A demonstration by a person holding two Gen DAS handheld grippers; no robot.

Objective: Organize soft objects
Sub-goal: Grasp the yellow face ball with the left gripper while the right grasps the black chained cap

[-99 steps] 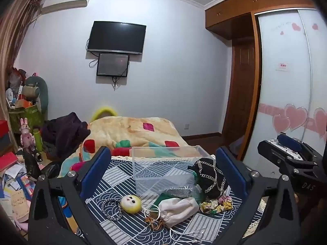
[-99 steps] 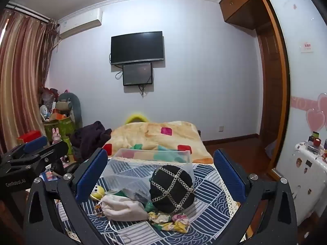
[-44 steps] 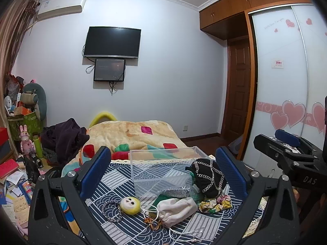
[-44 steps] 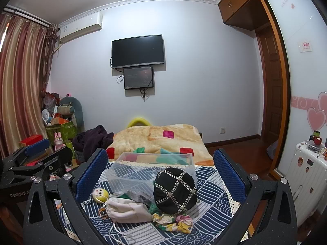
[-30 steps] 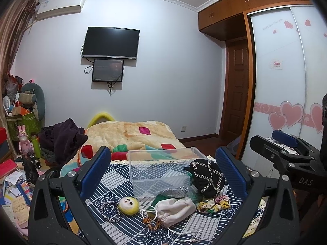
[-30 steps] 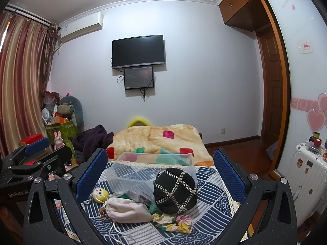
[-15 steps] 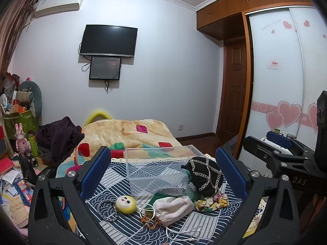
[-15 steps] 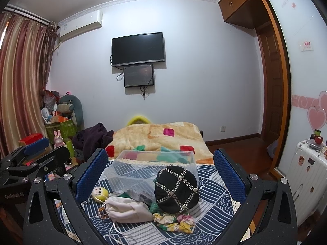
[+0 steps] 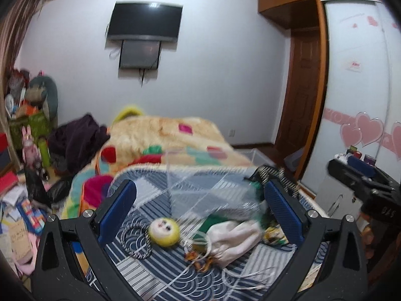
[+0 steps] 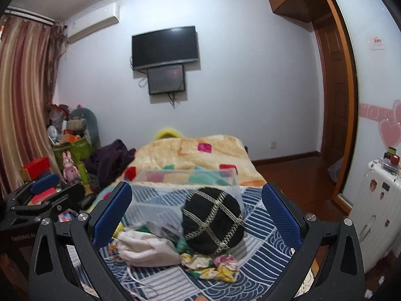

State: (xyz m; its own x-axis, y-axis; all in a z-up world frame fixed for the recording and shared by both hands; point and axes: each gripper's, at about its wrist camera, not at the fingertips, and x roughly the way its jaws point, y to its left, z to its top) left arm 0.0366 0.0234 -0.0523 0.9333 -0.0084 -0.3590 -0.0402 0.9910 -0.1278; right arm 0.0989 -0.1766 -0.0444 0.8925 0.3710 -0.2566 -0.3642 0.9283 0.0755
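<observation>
Soft objects, the white pouch (image 9: 234, 235) and black cap (image 10: 213, 219), lie before the clear bin (image 10: 180, 190); my left gripper (image 9: 200, 209) has just dipped closer, both grippers (image 10: 196, 212) spread, nothing grasped yet

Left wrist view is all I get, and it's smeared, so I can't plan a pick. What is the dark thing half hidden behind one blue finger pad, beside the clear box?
Observer: The right wrist view shows it whole. It is a round black cap crossed by a gold chain grid, lying just in front of the clear box.
Operator: Is anything lying close against it?
Observer: Yes, a floral scrunchie lies bunched on the cap's near side.
Operator: Is the other gripper holding anything?
Observer: No. The right gripper is open, and its view frames the cap between its fingers.
</observation>
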